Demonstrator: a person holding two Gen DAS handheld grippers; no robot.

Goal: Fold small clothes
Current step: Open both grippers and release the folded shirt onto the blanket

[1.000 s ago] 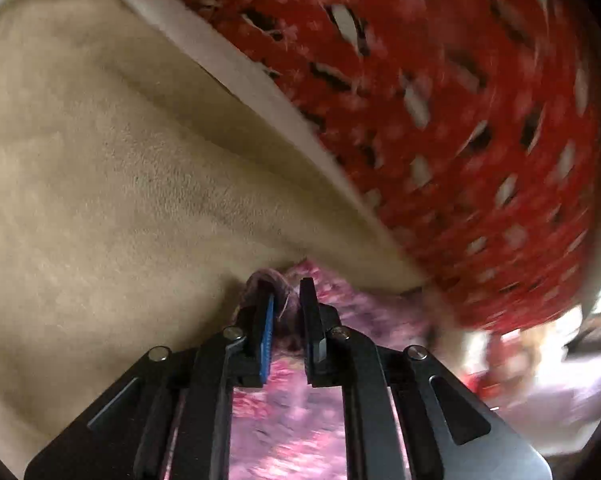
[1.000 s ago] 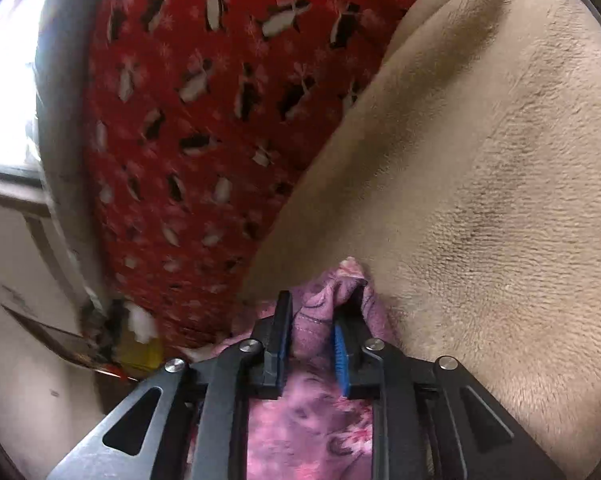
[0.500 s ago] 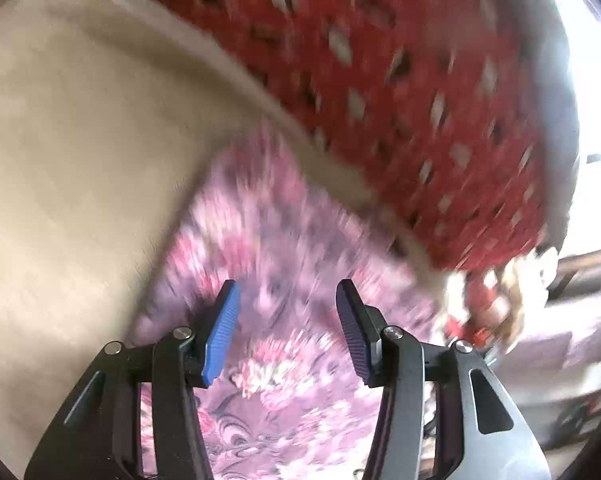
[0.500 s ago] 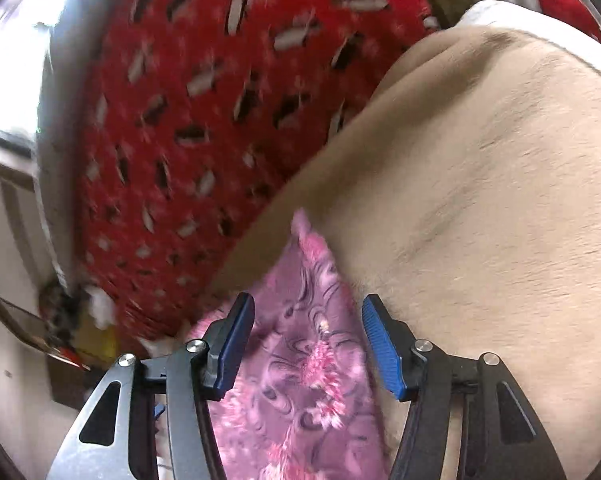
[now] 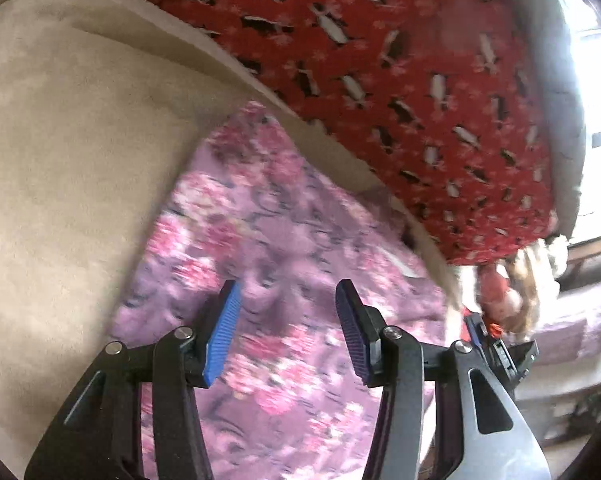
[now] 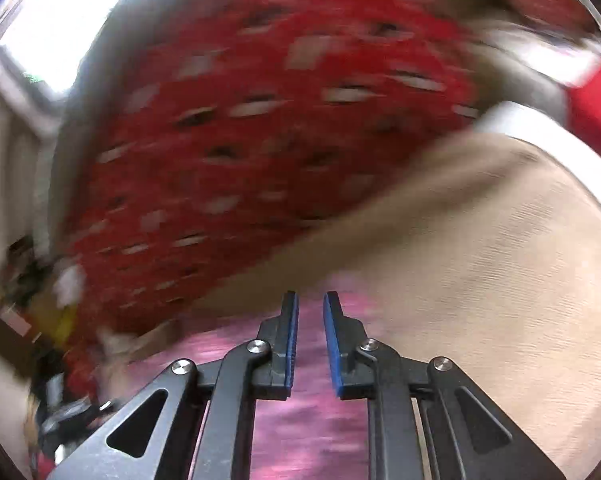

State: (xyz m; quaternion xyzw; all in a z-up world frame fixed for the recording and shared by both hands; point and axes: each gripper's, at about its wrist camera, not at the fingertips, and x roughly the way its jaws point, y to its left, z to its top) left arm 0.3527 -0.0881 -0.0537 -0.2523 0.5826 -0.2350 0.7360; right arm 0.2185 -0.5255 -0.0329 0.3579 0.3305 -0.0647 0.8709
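We are holding our left gripper (image 5: 286,312) over the pink floral garment (image 5: 268,240), its jaws standing apart with nothing between the blue pads (image 5: 222,332). The garment is lying spread on the beige blanket (image 5: 60,160), just beside the red patterned cover (image 5: 400,80). We have just been closing our right gripper (image 6: 310,312); its jaws are sitting nearly together with a narrow gap, pressing on nothing, the pink cloth lying blurred beneath them.
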